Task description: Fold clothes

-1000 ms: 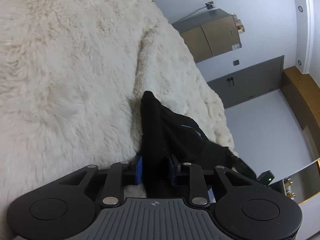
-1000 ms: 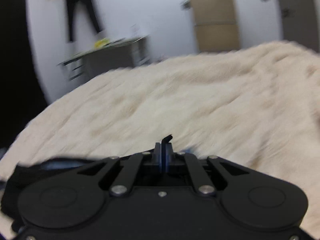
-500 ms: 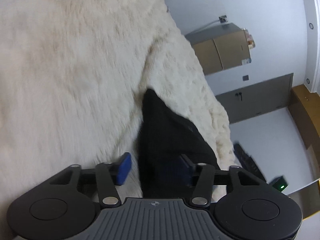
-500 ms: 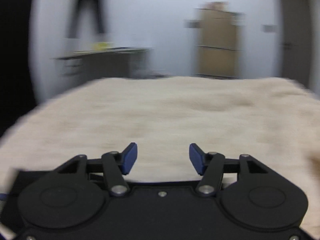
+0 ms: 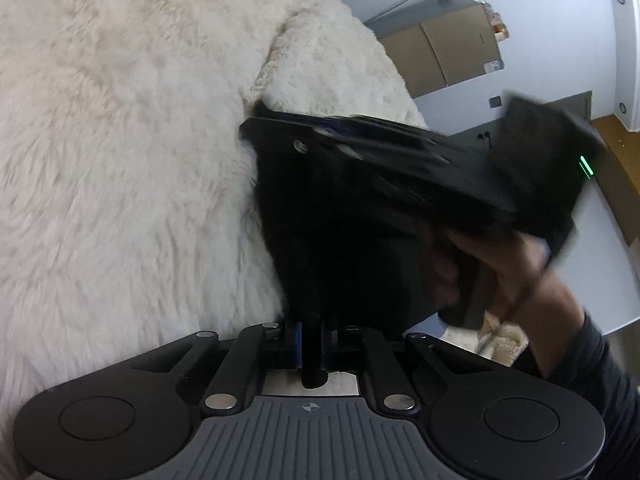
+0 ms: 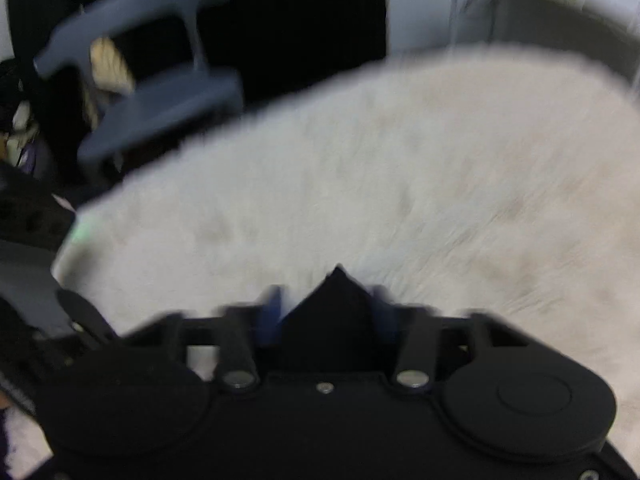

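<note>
A black garment lies on a fluffy cream blanket. My left gripper is shut on the near edge of the black garment. My right gripper shows in the left wrist view, held by a hand, lying across the far side of the garment. In the right wrist view, blurred, my right gripper has a point of the black garment between its blue fingers, which stand partly apart around the cloth.
A brown cabinet and a grey door stand against the white wall beyond the bed. A grey-blue chair stands at the bed's edge in the right wrist view. The blanket stretches wide ahead.
My left gripper, open half a second ago, has shut on the garment's edge. My right gripper, open and empty then, has swung over to the garment and has cloth between its fingers.
</note>
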`<state>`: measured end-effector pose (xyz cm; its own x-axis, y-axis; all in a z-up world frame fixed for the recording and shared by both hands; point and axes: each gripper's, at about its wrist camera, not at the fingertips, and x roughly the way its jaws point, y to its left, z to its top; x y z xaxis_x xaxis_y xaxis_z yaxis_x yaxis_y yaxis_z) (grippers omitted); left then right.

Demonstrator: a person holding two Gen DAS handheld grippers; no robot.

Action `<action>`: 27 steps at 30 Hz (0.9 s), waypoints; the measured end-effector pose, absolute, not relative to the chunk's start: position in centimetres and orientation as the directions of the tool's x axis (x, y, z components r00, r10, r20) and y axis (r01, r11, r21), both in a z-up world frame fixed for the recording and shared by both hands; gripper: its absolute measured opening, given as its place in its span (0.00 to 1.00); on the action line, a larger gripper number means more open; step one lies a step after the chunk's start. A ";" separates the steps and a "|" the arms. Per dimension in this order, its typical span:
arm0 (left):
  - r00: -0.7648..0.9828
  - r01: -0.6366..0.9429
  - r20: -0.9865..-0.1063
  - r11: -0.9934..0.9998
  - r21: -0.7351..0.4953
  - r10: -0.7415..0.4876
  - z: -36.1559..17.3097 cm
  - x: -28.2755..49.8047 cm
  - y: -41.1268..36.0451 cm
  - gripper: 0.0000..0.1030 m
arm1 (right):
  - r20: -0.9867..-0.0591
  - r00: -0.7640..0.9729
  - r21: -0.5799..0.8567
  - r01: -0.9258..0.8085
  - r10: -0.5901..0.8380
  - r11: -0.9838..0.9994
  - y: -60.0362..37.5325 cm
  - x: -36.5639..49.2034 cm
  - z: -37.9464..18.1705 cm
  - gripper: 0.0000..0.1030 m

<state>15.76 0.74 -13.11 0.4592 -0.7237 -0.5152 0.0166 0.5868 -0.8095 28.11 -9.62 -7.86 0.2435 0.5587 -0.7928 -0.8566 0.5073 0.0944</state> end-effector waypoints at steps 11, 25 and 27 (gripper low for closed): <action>0.461 -0.058 -0.504 0.541 -0.839 -0.731 -13.3 14.2 1.3 0.07 | -0.729 0.511 -0.114 -0.746 0.455 0.656 -8.3 28.3 -8.0 0.00; 0.462 -0.051 -0.482 0.521 -0.852 -0.744 -14.0 16.3 1.3 0.06 | -0.504 0.775 0.241 -0.297 0.381 0.924 -26.7 16.6 -1.9 0.39; 0.460 -0.039 -0.477 0.520 -0.853 -0.749 -14.1 16.2 1.4 0.06 | -0.504 0.820 0.335 -0.104 0.271 0.936 -32.0 13.2 -3.3 0.42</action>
<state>16.17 1.43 -14.08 0.4601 -0.7488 -0.4770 -0.0386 0.5198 -0.8534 13.19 -32.00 -3.28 0.8203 0.2711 -0.5036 -0.1036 0.9364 0.3353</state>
